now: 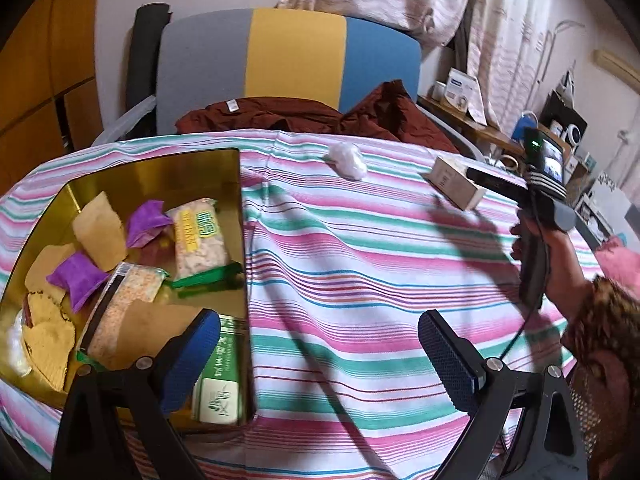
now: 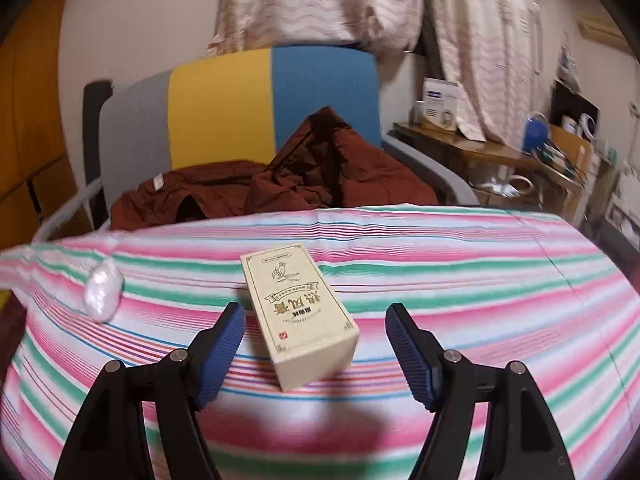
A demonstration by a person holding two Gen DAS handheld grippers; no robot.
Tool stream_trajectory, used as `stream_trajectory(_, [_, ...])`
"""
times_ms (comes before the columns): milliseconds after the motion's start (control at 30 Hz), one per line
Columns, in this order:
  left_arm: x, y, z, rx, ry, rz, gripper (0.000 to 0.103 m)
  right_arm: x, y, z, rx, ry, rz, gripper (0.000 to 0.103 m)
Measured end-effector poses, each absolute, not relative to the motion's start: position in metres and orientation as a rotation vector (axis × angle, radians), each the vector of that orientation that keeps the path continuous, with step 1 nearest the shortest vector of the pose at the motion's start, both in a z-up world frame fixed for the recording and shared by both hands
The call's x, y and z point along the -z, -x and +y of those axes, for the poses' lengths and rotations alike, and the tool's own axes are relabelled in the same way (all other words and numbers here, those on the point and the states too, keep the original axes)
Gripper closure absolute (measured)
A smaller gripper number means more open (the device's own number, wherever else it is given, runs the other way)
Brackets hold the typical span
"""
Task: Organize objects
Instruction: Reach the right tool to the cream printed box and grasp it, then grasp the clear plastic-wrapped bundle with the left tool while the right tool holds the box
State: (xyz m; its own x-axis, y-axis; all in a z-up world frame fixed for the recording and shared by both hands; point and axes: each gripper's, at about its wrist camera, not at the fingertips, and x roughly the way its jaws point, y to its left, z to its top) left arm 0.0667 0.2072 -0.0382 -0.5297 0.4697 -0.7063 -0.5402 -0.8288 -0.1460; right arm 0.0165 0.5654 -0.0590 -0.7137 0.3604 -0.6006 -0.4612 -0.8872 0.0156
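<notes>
A cream carton with printed lettering (image 2: 300, 320) lies flat on the striped tablecloth (image 2: 480, 280). My right gripper (image 2: 316, 312) stands open around it, a blue pad on each side and a gap to both. In the left wrist view the same carton (image 1: 452, 188) sits at the far right, with the right gripper (image 1: 496, 182) and the hand holding it just behind. My left gripper (image 1: 318, 316) is open and holds nothing, its left finger over the gold tin (image 1: 239, 208). The tin holds purple sachets, brown packets and snack bars. A white crumpled wad (image 1: 348, 160) (image 2: 102, 292) rests near the far edge.
Behind the table stands a chair (image 1: 296, 52) with a grey, yellow and blue back and a maroon garment (image 1: 320, 114) on its seat. A cluttered wooden shelf (image 2: 500, 152) lines the right wall. A patterned sleeve (image 1: 604, 320) reaches in at the right.
</notes>
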Motion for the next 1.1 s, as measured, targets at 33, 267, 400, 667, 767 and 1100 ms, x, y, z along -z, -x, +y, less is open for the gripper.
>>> stream_trajectory(33, [0.039,-0.067,0.209,-2.331,1.039,0.131,0.003,0.061,-0.013,0.566,-2.551,0.860,0.233,0.029])
stream_trajectory(267, [0.040,-0.060,0.227,-2.309,1.052,0.150,0.003,0.078,0.004,0.570,-2.557,0.960,0.268,0.048])
stream_trajectory(400, [0.036,-0.048,0.244,-2.305,1.046,0.140,0.003,0.077,0.001,0.562,-2.577,0.955,0.233,0.051])
stream_trajectory(667, [0.035,0.006,0.294,-2.328,1.072,0.130,0.003,0.079,-0.018,0.532,-2.563,0.968,0.267,0.051])
stream_trajectory(767, [0.040,0.035,0.321,-2.325,1.089,0.157,0.002,0.080,-0.021,0.527,-2.542,0.955,0.252,0.051])
stream_trajectory(1100, [0.065,0.123,0.390,-2.430,1.073,0.311,0.002,0.086,-0.023,0.532,-2.500,0.925,0.267,0.051])
